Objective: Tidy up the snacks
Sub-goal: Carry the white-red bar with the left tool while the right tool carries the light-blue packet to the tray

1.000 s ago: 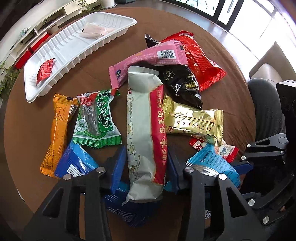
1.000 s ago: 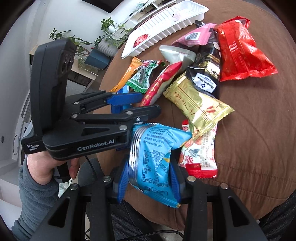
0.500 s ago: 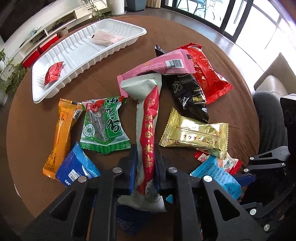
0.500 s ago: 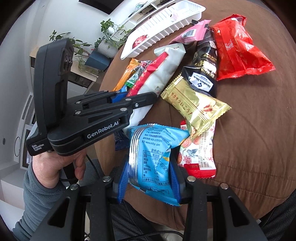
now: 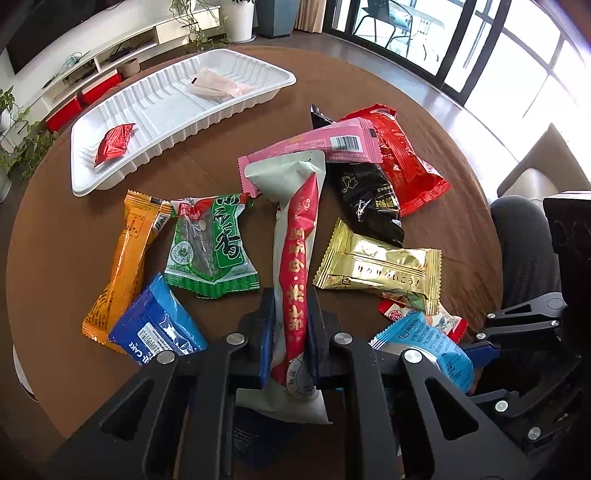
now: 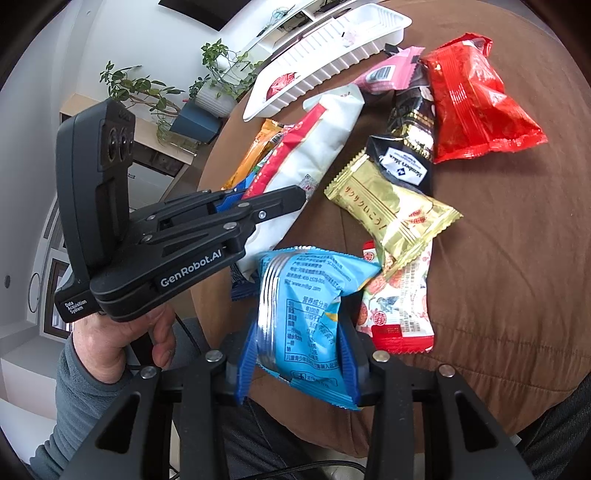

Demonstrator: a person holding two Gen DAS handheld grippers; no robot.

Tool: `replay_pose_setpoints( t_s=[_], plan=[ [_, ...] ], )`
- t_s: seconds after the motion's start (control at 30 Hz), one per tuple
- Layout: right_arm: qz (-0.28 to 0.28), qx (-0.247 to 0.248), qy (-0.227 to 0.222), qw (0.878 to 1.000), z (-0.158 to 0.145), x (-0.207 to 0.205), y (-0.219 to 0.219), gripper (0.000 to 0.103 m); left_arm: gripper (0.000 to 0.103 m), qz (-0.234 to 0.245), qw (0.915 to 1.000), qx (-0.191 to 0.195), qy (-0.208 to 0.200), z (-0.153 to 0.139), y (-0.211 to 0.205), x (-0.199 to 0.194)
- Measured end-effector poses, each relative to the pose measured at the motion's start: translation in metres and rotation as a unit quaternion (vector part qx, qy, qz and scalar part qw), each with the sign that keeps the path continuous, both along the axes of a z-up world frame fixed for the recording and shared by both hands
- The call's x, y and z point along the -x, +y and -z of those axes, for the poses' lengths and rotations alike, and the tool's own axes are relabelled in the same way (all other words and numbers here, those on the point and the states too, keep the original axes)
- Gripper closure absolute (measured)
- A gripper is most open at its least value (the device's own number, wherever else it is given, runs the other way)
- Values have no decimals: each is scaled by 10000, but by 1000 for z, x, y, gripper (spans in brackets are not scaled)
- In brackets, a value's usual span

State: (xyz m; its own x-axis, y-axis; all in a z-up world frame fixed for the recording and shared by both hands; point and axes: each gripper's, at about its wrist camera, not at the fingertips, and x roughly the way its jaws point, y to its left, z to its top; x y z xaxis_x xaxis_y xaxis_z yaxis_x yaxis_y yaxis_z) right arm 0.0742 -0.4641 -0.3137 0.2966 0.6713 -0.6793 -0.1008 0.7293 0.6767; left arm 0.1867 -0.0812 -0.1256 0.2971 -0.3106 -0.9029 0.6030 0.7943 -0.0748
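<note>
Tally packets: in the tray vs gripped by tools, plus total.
In white tray: 2 (red packet, pale pink packet)
Gripped: 2 (white-and-red packet in left tool, light blue packet in right tool)
Total: 4

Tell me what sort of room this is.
Probably a home living room: a low media shelf with houseplants along the wall, glass doors behind, and a round brown table strewn with snacks.
</note>
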Motion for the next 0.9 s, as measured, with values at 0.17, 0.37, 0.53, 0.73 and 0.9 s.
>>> replay_pose_setpoints(
  t_s=[0.17, 0.37, 0.53, 0.73, 0.9],
  plan=[
    [20, 72, -123, 9999, -6, 0, 0, 62, 90, -288, 9992, 286, -23, -6, 19, 2],
    [54, 66, -286, 9996, -14, -2, -1, 63, 90, -546, 9964, 631, -129, -24, 39, 12],
    [62, -3, -359, 9993, -19, -3, -2, 63, 90, -715, 9928, 947, -180, -36, 53, 22],
    [147, -217, -526, 9983, -32, -3, -11, 63, 90, -894, 9867, 1340, -199, -48, 63, 36],
    [449, -269, -695, 9962, -47, -12, -38, 63, 90, -1180, 9788, 1664, -207, -56, 83, 33]
  ],
)
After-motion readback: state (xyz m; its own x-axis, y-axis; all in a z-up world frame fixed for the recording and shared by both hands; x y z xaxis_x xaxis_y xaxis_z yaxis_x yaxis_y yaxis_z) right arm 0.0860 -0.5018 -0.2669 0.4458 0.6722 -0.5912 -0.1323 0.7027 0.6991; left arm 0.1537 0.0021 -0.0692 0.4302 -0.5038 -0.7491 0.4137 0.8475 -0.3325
